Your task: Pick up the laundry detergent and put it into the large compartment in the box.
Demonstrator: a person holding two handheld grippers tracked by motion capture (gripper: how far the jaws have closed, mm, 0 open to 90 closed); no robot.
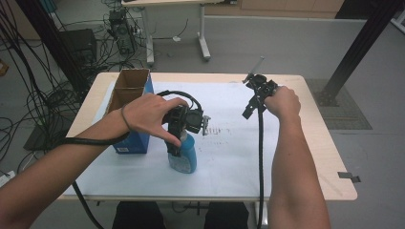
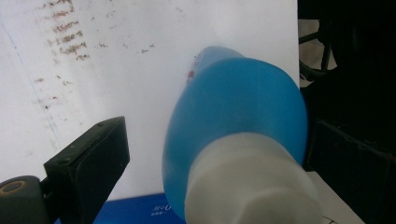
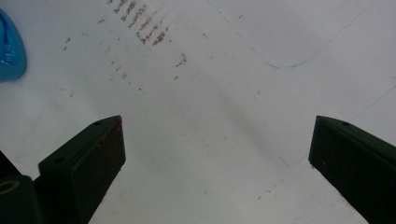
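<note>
High view: I look forward and down over the whole table (image 1: 329, 157). Left gripper view: close above the blue bottle (image 2: 233, 116), looking down it at the white sheet (image 2: 116, 79). Right gripper view: near that sheet; both share the bottle and smudges (image 3: 144, 28).

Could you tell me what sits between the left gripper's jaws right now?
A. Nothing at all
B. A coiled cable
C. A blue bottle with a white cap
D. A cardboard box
C: in the left gripper view the blue bottle stands between the two open jaws, and the high view shows the left gripper at its top.
</note>
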